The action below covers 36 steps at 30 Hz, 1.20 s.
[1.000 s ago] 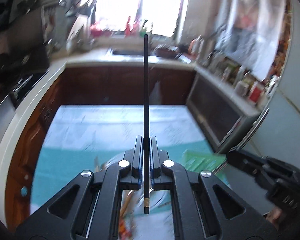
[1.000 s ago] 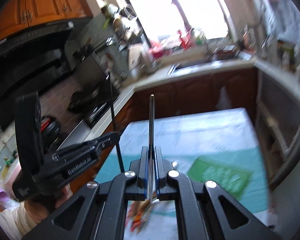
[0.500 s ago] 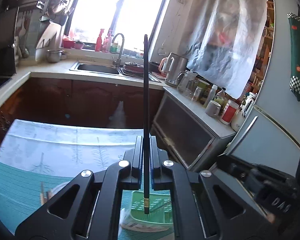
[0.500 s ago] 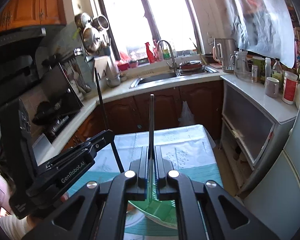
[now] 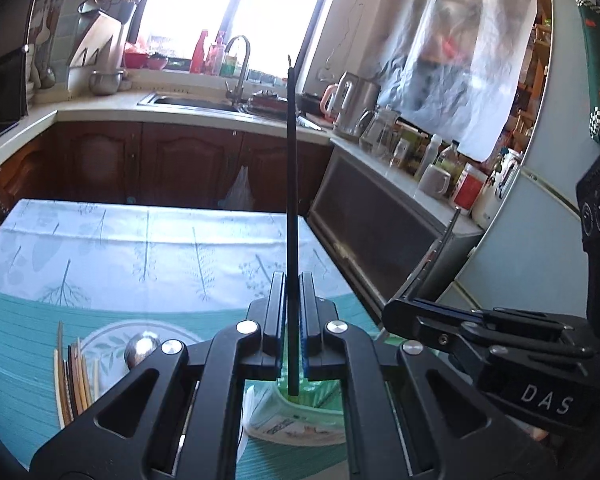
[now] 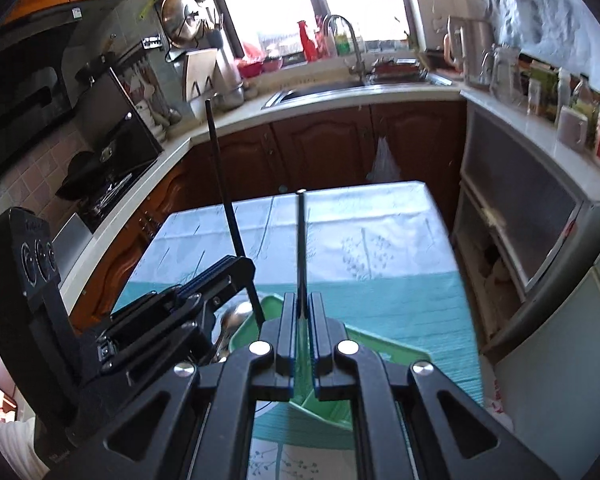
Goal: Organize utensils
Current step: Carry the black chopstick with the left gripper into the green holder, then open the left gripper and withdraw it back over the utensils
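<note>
Two claws each gripping a black chopstick (image 5: 291, 216), "DAS" on right claw (image 5: 396, 314)

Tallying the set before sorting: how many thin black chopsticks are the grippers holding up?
2: one thin black chopstick upright in the left gripper, another in the right gripper. Others may be hidden.

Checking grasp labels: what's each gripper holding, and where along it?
Each holds one dark chopstick near its lower end: left gripper its chopstick, right gripper its chopstick. Both point up.

I read "DAS" in white letters on the body of my right hand-held gripper (image 5: 396, 312). Nothing else legible.
</note>
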Available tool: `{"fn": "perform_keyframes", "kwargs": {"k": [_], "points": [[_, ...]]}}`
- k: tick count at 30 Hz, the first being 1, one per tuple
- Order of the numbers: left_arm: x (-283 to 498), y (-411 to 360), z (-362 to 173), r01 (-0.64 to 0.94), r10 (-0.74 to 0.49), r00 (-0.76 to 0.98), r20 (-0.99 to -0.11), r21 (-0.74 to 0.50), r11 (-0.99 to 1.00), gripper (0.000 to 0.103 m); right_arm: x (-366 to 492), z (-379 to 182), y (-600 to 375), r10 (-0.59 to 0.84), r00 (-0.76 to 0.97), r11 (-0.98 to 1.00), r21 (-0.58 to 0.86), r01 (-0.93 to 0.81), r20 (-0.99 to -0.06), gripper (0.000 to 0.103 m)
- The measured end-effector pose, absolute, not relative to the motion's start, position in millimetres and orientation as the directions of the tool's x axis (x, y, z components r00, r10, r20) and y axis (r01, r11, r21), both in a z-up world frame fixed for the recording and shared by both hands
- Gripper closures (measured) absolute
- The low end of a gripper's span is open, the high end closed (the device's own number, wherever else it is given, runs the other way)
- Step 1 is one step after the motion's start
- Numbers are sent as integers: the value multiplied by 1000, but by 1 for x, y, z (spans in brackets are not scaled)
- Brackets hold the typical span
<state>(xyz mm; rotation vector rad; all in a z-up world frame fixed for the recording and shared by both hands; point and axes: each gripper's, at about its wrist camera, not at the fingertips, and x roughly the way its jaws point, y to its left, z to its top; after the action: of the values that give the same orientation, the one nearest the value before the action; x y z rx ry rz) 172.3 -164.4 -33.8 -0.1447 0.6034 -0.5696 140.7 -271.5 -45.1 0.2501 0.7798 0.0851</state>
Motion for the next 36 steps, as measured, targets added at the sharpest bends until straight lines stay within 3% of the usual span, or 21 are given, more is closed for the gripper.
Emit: {"fn": "perform_keyframes", "kwargs": {"k": [3,5,7,9,27,36], "points": [[170,-155,-42,459,-556,649,-519,-316,831,98,142,-49,-273,196,694,960,281,10,-693,95],[169,-150,-43,457,-563,624,-542,-332,825,90,141,-51,-274,206,689,954,298,16,-695,92],[168,-145,-47,436,-549,614,-568,-335,835,65,139,-53,-276,218,684,948,318,22,-697,90],[166,-133,-46,413,-540,618,-571,-349,841,53,137,-53,-277,225,681,944,329,24,-697,88],[128,-28,-43,204,-317,598,-736,-243,948,52,95,-38,-222,300,674,938,337,-80,-675,88],[92,27,-38,155,-273,603,-750,-225,962,52,79,-41,-192,294,671,947,300,-110,-681,88]]}}
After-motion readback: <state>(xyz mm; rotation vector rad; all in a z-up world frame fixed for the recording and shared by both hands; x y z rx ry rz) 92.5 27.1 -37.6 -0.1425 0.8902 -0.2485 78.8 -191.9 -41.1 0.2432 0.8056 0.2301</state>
